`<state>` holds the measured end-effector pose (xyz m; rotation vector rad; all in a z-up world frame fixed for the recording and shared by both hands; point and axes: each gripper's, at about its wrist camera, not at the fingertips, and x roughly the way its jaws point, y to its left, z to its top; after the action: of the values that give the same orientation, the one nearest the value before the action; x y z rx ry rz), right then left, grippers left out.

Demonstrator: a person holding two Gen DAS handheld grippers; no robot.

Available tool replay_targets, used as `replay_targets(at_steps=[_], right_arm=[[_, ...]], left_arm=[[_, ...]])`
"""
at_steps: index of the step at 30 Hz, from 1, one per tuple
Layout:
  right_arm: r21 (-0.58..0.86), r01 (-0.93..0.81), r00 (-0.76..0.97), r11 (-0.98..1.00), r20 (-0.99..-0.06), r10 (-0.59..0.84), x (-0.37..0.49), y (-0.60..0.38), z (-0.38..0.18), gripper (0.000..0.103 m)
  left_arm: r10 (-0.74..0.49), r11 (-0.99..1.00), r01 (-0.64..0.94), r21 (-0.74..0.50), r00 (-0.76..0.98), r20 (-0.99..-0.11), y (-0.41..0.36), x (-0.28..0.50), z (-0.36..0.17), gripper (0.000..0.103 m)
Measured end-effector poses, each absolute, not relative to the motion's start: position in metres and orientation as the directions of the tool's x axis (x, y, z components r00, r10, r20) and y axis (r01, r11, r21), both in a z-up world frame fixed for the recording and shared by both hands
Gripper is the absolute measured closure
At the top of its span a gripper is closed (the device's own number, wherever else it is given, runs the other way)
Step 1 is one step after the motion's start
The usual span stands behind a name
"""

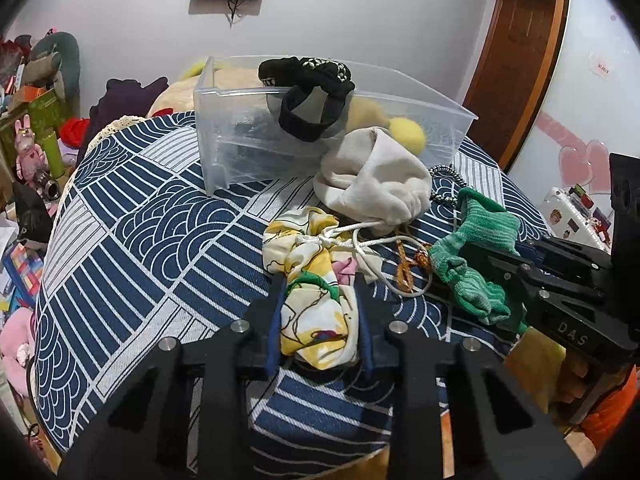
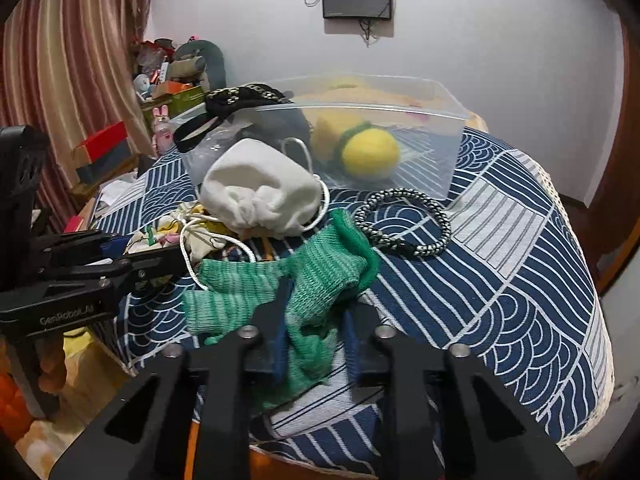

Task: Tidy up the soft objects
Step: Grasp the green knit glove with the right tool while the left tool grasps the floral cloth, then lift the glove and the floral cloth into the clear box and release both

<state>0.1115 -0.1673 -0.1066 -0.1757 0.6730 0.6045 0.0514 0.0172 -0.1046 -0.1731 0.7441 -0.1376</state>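
My left gripper point(image 1: 318, 292) is shut on a yellow-and-white floral cloth pouch point(image 1: 316, 304) lying on the blue patterned tablecloth point(image 1: 140, 240). My right gripper point(image 2: 318, 312) is shut on a green knitted cloth point(image 2: 320, 276), which also shows in the left wrist view point(image 1: 472, 248). A white drawstring pouch point(image 2: 260, 192) lies between them, in front of a clear plastic bin point(image 2: 420, 120). The bin holds a yellow plush toy point(image 2: 370, 152), and a black strap item point(image 1: 312, 92) hangs over its rim.
A black-and-white braided cord loop point(image 2: 404, 220) lies on the cloth to the right of the green cloth. Shelves with toys and boxes point(image 2: 168, 80) stand at the far left. A small orange-brown item point(image 1: 412, 264) lies by the pouch string.
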Motion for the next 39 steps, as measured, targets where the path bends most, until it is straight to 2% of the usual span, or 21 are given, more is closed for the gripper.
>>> replay_targets(at_steps=[4, 22, 31, 39], right_arm=[[0.024, -0.576, 0.631, 0.817, -0.622, 0.464, 0.11, -0.165, -0.103, 0.09], [0.03, -0.502, 0.726, 0.864, -0.529, 0.44, 0.111, -0.19, -0.062, 0.091], [0.025, -0.449, 0.795, 0.893, -0.445, 0.413, 0.125, -0.201, -0.03, 0.091], [-0.005, -0.438, 0.823, 0.899, -0.405, 0.399, 0.138, -0.193, -0.013, 0.091]], left_arm=[[-0.173, 0.978, 0.049, -0.204, 0.742, -0.648, 0.021, 0.046, -0.099, 0.078], [-0.095, 0.988, 0.016, -0.156, 0.849, -0.52, 0.031, 0.029, -0.038, 0.079], [-0.085, 0.99, 0.024, -0.138, 0.884, -0.46, 0.033, 0.045, -0.007, 0.079], [-0.102, 0.989, 0.044, -0.139, 0.891, -0.443, 0.034, 0.075, 0.012, 0.079]])
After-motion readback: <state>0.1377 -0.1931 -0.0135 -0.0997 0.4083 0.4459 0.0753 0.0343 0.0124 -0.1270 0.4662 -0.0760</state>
